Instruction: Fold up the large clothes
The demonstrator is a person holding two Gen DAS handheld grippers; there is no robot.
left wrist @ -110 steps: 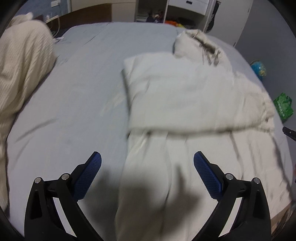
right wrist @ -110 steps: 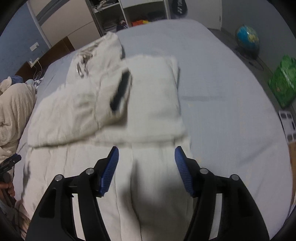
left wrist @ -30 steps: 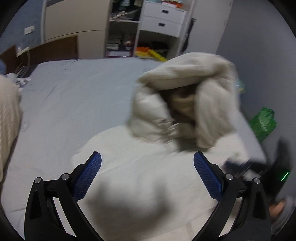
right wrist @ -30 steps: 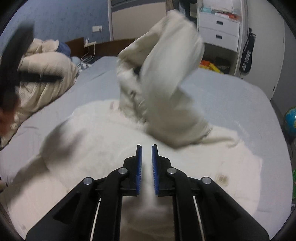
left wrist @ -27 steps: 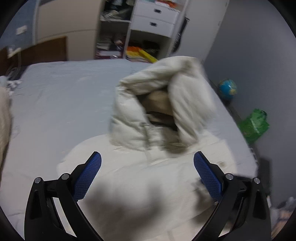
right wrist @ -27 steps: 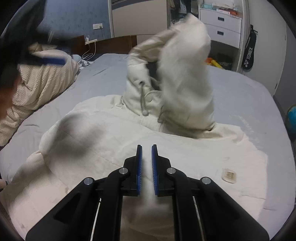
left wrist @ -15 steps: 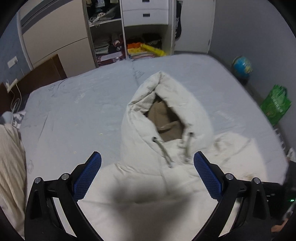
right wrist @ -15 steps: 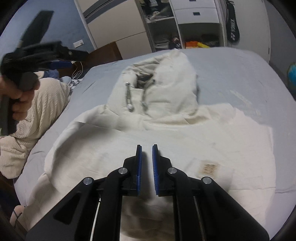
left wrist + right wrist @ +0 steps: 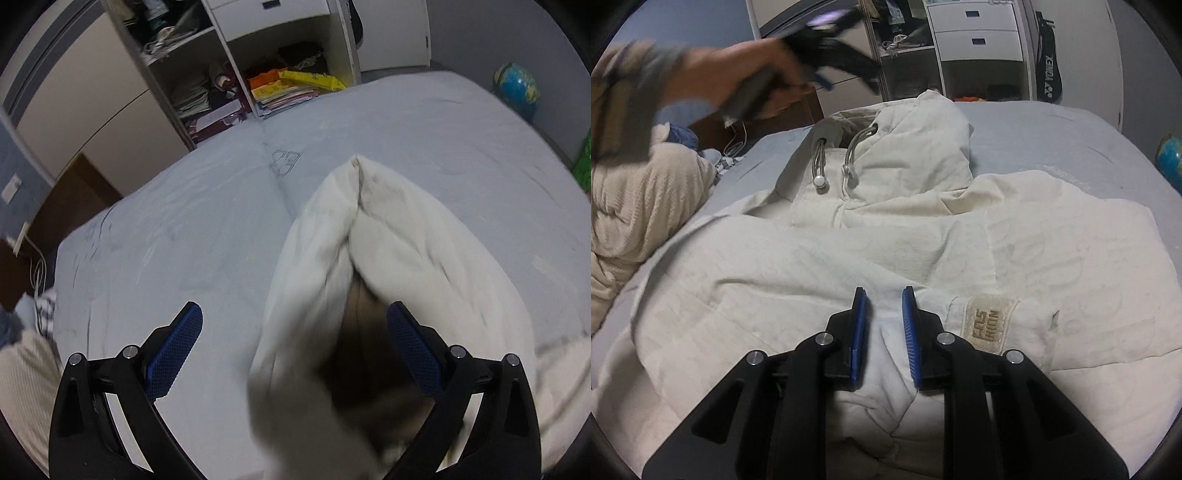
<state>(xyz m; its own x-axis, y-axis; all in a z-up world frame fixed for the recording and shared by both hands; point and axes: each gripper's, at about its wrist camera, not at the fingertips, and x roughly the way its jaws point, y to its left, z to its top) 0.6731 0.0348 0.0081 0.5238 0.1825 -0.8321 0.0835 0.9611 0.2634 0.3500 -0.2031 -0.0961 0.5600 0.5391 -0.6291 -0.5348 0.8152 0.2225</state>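
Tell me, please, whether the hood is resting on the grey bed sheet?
Touching: in the left wrist view the hood lies flat on the bed sheet, no gap beneath its edges.

2 close wrist views over bed (image 9: 221,229)

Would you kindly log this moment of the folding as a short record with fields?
garment: cream padded hooded jacket, spread front-up on the grey-blue bed sheet
hood: lying flat at the far end, drawcords with metal ends showing
label: beige woven patch near the right tongs
left tongs: open, over the hood, gripping nothing
right tongs: jaws opening, jacket fabric between them
beside the jacket: cream knitted blanket
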